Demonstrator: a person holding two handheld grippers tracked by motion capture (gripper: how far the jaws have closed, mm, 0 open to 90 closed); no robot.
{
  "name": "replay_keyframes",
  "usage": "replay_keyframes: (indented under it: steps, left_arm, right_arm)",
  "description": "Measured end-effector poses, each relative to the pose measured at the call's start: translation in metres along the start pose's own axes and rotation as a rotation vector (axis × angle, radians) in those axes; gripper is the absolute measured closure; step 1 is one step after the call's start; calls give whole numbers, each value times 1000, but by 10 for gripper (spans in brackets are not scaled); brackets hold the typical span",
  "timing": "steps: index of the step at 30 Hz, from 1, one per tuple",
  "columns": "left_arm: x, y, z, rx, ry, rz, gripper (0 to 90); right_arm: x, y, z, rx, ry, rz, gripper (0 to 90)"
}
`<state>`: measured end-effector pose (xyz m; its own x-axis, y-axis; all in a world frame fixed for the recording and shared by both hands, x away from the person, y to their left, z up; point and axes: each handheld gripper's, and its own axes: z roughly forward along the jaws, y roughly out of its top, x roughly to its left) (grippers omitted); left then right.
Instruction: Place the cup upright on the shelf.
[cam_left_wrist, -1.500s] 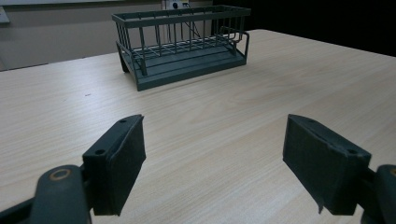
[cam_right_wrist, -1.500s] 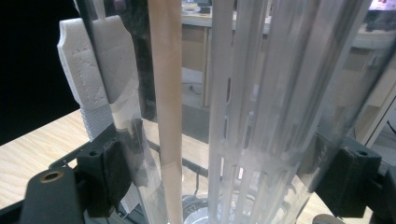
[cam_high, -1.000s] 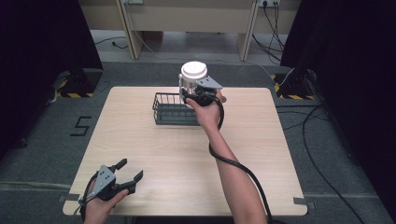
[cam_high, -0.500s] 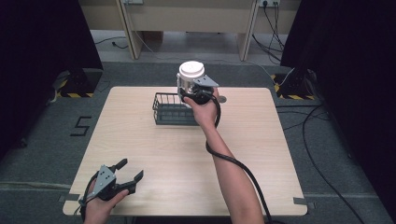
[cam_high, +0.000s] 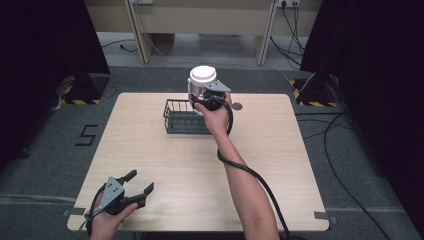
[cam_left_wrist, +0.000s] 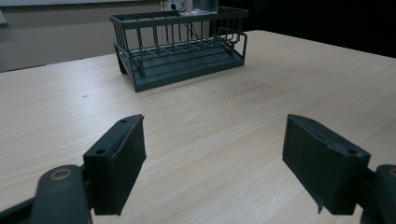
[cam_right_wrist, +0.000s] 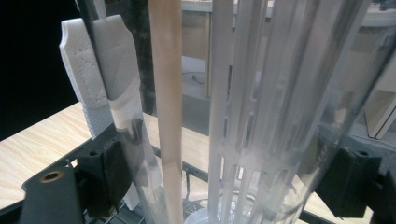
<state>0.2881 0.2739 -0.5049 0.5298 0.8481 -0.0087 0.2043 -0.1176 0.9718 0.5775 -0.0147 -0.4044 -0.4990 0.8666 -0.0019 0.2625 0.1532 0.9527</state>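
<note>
A clear plastic container (cam_high: 201, 89) with a white lid (cam_high: 203, 74) is upright over the far right corner of a dark wire basket (cam_high: 184, 117). My right gripper (cam_high: 212, 97) is shut on it from the near side. In the right gripper view the clear wall and its white slotted insert (cam_right_wrist: 243, 116) sit between the two black jaws of my right gripper (cam_right_wrist: 224, 184). I cannot tell whether the container's base touches the basket. My left gripper (cam_high: 140, 181) rests open at the table's near left corner, nothing between its pads (cam_left_wrist: 116, 163), facing the basket (cam_left_wrist: 180, 46).
The basket stands at the far middle of a light wooden table (cam_high: 280, 150). A small dark disc (cam_high: 237, 106) lies on the table just right of the basket. The right gripper's cable (cam_high: 250, 172) trails along the forearm. Cables and dark curtains surround the table.
My right gripper has drifted slightly left with the container over the basket. The left gripper has stayed where it was.
</note>
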Motion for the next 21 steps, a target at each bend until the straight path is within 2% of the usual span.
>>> replay_keyframes:
  steps: [21]
  left_arm:
    - [0,0,0,-2,-3,0,208]
  right_arm:
    - [5,-13,14,34,6,11,183]
